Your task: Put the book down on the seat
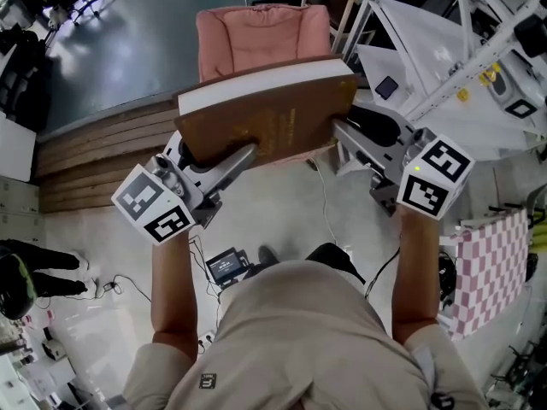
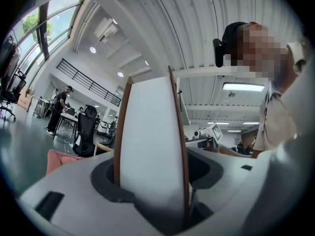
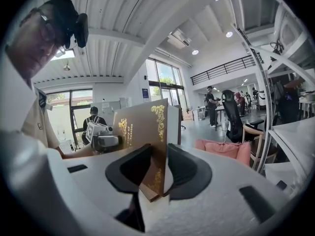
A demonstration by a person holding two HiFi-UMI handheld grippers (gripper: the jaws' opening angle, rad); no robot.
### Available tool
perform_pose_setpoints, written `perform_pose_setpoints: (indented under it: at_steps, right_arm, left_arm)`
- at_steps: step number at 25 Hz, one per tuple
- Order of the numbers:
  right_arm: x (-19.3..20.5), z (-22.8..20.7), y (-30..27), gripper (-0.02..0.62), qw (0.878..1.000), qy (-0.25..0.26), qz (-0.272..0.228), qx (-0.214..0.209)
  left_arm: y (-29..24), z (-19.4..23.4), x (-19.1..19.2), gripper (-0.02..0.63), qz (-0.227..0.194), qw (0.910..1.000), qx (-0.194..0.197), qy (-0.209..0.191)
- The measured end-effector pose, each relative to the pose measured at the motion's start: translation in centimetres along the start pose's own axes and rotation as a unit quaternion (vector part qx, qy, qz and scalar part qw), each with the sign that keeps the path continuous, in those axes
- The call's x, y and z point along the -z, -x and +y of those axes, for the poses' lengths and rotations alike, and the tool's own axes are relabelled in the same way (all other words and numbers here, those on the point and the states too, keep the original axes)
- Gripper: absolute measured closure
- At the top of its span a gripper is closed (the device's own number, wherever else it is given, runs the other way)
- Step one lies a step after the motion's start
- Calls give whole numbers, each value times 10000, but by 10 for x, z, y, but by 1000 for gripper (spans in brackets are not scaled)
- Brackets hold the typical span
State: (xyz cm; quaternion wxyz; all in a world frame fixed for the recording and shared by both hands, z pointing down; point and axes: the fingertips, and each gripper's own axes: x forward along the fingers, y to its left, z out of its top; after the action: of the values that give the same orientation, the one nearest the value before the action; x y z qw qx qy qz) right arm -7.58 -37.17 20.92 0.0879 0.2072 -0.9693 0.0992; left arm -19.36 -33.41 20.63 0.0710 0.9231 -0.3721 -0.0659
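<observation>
Book carried in both tongs in front of the pink seat.

At the left, the left tongs [image 1: 244, 155] stand wide, clamped across the thick white page block at the left end of the book [image 1: 265, 118]; in the left gripper view the brown covers lie against both pads. The book is off the floor and spans from one gripper to the other, brown cover facing up, white page edge turned toward the seat [image 1: 261, 32]. In the head view its far edge overlaps the seat's front. At the right, the right tongs [image 1: 346, 133] are set narrow, pinching a corner of the gold-ornamented cover. A checkered cloth [image 1: 491, 263] lies farther right.
</observation>
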Motion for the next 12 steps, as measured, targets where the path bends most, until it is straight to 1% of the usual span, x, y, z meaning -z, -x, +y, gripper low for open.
perform_pose_setpoints:
  at_steps: [4,8,12]
  right_arm:
    - [4,-34,-31,499,9998,-8,58,-195]
    - [5,-57,-57,499,9986,-42,97,-517]
    - [2,-76,-100,499,9957,-7,94,-920]
  left_arm:
    - [-16,37,10,331,31,9997,-231,34]
    - [-24,61,14,331,70,9984,-557,58]
    - [-22,100,12,331,104,9952,-971,-16]
